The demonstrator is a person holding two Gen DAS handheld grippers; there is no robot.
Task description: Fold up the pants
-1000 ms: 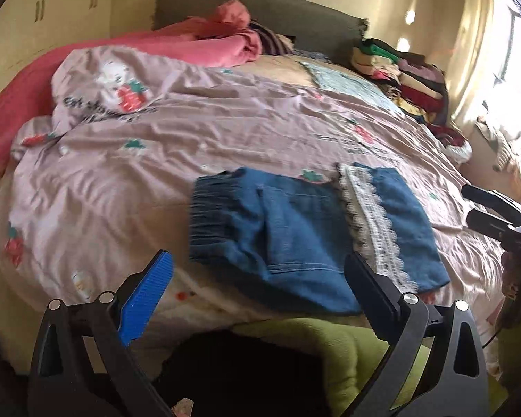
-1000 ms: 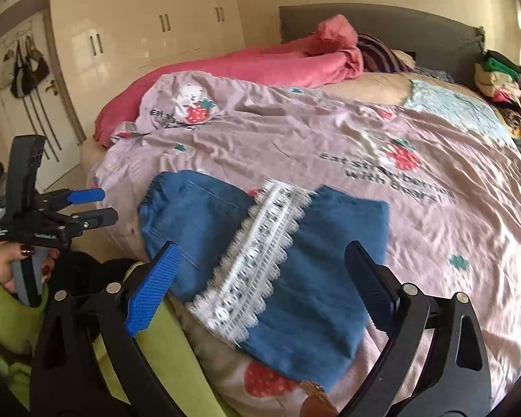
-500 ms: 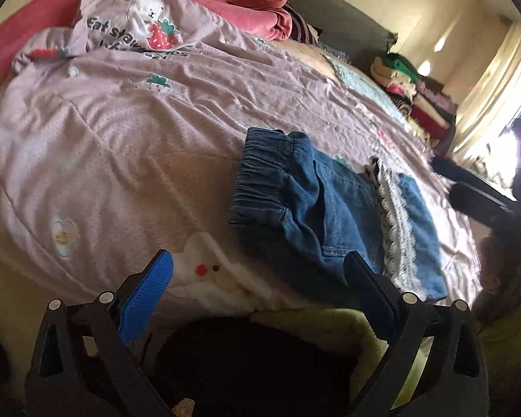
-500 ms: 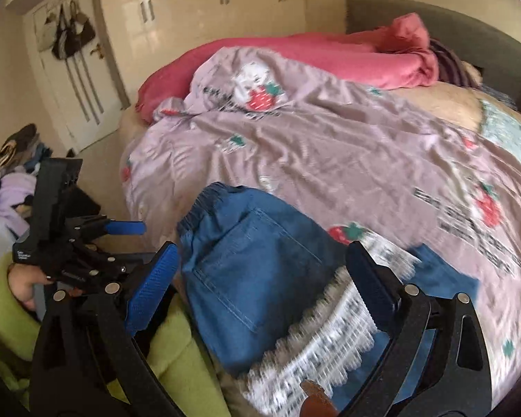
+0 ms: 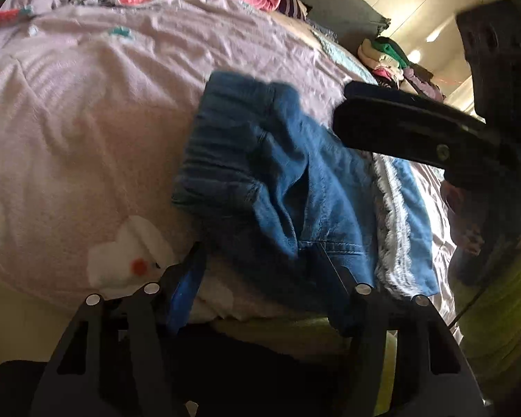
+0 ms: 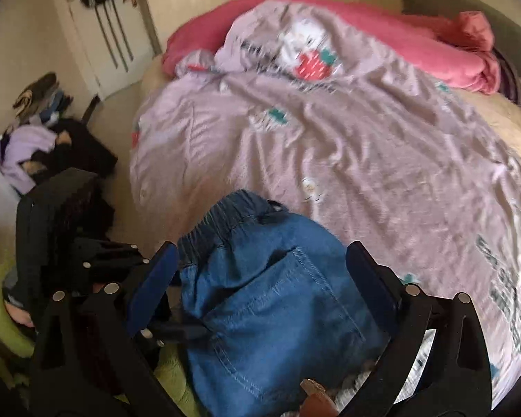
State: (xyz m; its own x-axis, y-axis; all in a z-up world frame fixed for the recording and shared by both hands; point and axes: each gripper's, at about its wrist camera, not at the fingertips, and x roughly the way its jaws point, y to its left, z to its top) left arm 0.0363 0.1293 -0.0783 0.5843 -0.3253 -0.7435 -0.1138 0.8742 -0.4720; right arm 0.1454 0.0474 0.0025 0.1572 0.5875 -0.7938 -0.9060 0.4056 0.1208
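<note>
The folded blue denim pants (image 5: 284,187) with a white lace hem (image 5: 392,215) lie at the near edge of the bed. My left gripper (image 5: 260,260) is partly closed, its jaws around the near edge of the pants. The right gripper's fingers (image 5: 399,125) hover over the pants from the right. In the right wrist view the pants (image 6: 271,299) lie between the jaws of my open right gripper (image 6: 260,267), waistband pointing away. The left gripper (image 6: 121,267) shows at the left, at the pants' edge.
The bed is covered by a pink strawberry-print duvet (image 6: 330,146), with a red blanket (image 6: 382,34) at the head. A stack of folded clothes (image 5: 392,55) sits at the far right. Clothes (image 6: 34,139) lie on the floor by the door.
Both grippers have moved in close to the pants. The left jaws have narrowed around the pants' near edge. The right gripper now hangs over the pants, still open.
</note>
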